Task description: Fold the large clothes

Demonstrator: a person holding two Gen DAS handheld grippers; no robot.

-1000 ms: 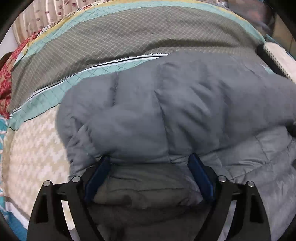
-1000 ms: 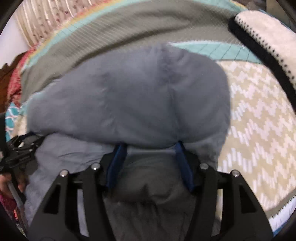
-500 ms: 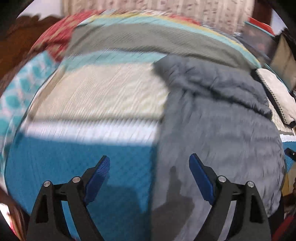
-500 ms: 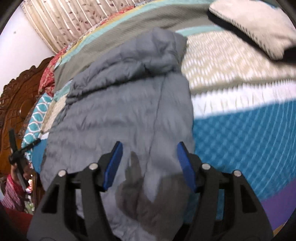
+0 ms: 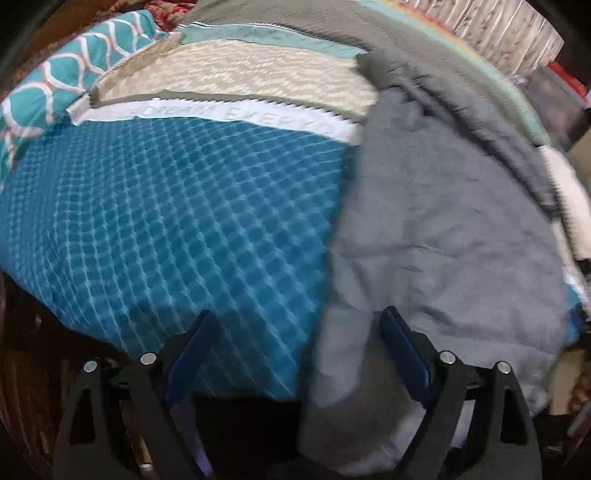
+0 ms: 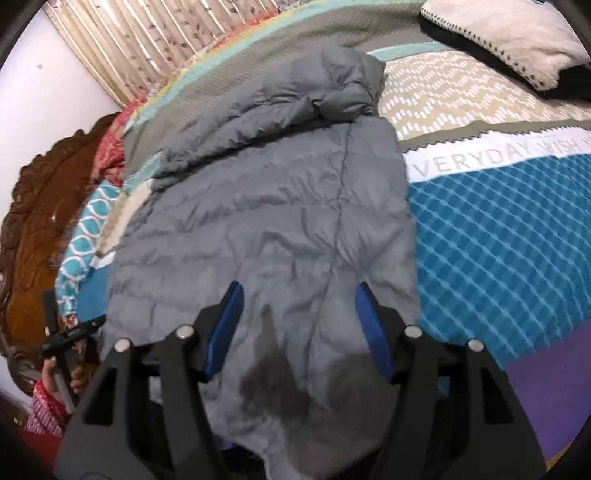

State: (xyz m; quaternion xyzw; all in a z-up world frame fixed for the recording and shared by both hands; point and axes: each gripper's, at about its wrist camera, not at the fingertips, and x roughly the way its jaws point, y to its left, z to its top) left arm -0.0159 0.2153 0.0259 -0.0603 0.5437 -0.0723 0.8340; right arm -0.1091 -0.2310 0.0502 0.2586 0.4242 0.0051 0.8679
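A grey quilted puffer jacket (image 6: 280,206) lies flat on the bed with its hood (image 6: 332,85) bunched at the far end. My right gripper (image 6: 297,299) is open and empty above the jacket's near hem. In the left wrist view the jacket (image 5: 443,221) fills the right half. My left gripper (image 5: 295,325) is open and empty over the jacket's left edge, near the bed's front edge.
The bedspread (image 6: 498,240) has teal diamond, white lettered and beige zigzag bands. A white fluffy cushion (image 6: 509,33) lies at the far right. A carved wooden headboard (image 6: 40,206) and curtain (image 6: 147,37) stand at the left. The left gripper (image 6: 70,332) shows at the left edge.
Both grippers have let go of the folded-over jacket part and pulled back toward the near hem. The jacket now lies spread flat with only the hood bunched.
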